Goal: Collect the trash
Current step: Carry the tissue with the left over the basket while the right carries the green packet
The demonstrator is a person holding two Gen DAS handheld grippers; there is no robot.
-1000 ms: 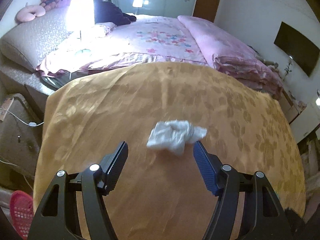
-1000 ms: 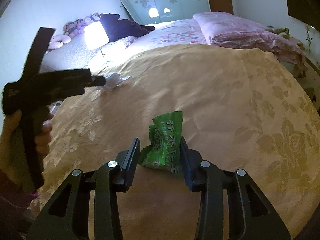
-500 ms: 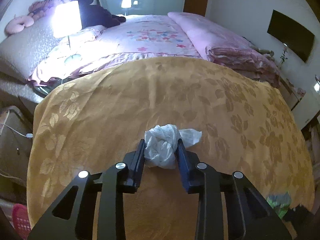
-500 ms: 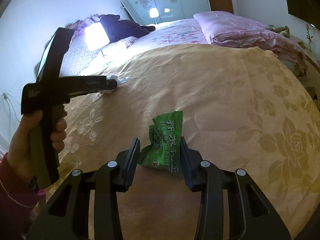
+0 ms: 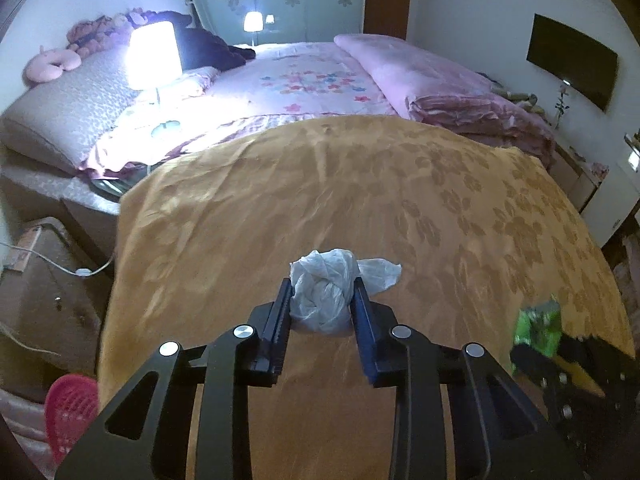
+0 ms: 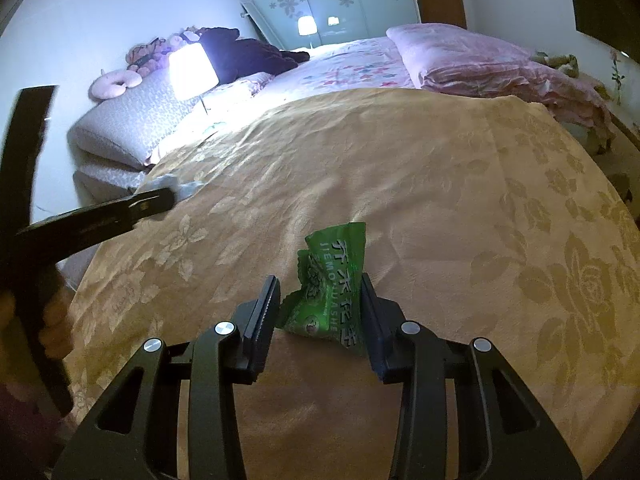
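Note:
My left gripper [image 5: 322, 304] is shut on a crumpled white tissue wad [image 5: 326, 286] over the gold floral cloth [image 5: 320, 184]. A loose corner of the tissue sticks out to the right. My right gripper [image 6: 320, 300] is shut on a crumpled green snack wrapper [image 6: 334, 280] with white lettering, just above the same cloth [image 6: 440, 184]. The left gripper also shows at the left of the right wrist view [image 6: 156, 202], with the tissue at its tip. The green wrapper shows at the lower right of the left wrist view [image 5: 538, 324].
Behind the gold cloth lies a bed with a pink floral quilt [image 5: 312, 80] and a folded pink blanket [image 5: 460, 92]. A lit lamp [image 5: 154, 60] stands at the left. A pink perforated basket [image 5: 70, 412] sits low at the left, with cables [image 5: 60, 268] nearby.
My left gripper closed on the white tissue a second ago and now holds it, shifted slightly. My right gripper has kept its hold on the green wrapper throughout.

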